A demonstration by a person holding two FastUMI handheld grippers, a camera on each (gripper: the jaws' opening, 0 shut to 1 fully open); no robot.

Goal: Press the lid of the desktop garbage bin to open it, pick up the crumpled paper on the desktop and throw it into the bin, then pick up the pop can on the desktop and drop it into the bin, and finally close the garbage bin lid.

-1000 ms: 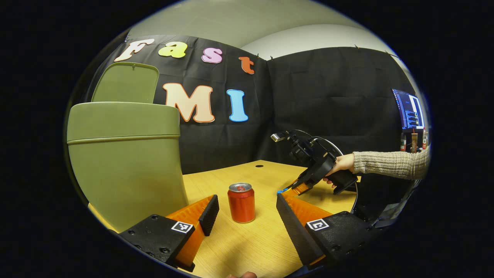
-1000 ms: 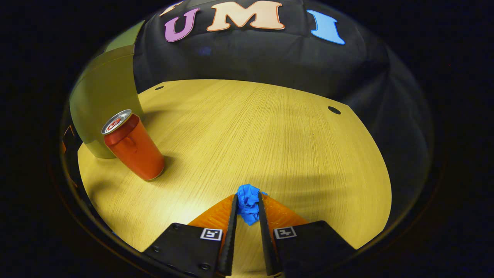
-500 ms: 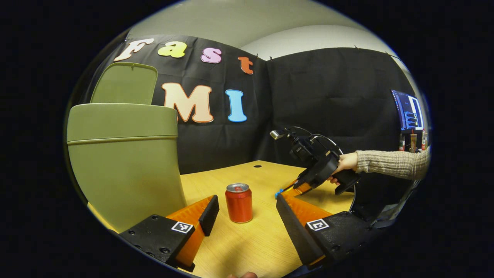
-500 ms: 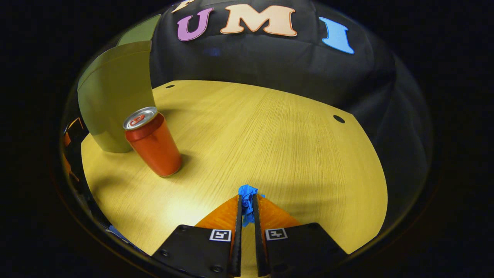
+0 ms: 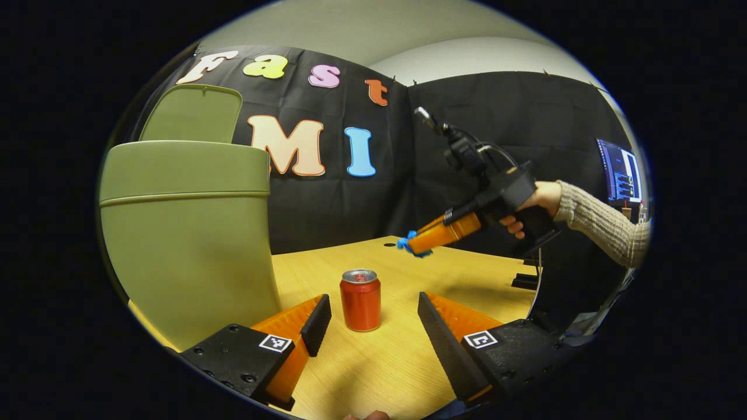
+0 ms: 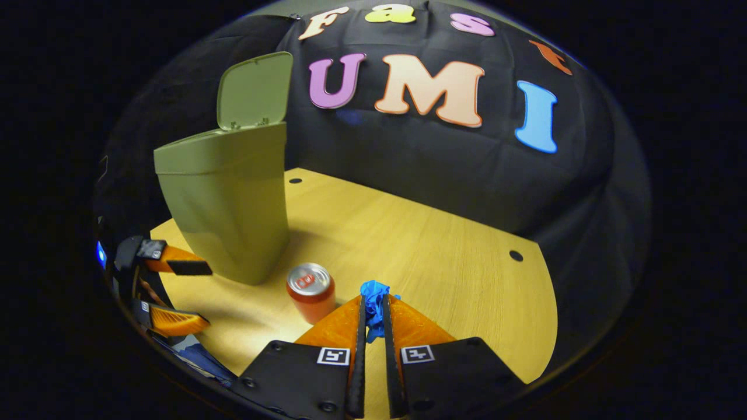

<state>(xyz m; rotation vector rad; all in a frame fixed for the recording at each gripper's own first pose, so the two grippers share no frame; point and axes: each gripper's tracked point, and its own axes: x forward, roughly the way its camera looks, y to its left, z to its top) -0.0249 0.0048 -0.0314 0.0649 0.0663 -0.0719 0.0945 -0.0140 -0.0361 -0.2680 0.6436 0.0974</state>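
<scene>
The green bin (image 5: 187, 233) (image 6: 227, 204) stands on the wooden desk with its lid (image 5: 192, 114) (image 6: 255, 90) tipped up open. A red pop can (image 5: 360, 300) (image 6: 310, 291) stands upright just right of the bin. My left gripper (image 5: 373, 321) hovers low and open, the can a little ahead between its fingers, untouched. My right gripper (image 6: 373, 315) is shut on the blue crumpled paper (image 6: 373, 300), held in the air above the desk. In the left gripper view that right gripper (image 5: 415, 243) carries the paper (image 5: 404, 243) right of and behind the can, below the bin's rim height.
The wooden desk (image 6: 443, 274) has small round holes near its back edge. A hand and knit sleeve (image 5: 589, 219) hold the right gripper. A monitor (image 5: 621, 172) glows at the far right. In the right gripper view the left gripper (image 6: 172, 291) sits at the desk's left edge.
My right gripper has lifted off the desk with the blue paper and swung toward the bin. The left gripper has barely moved; the can stays in place.
</scene>
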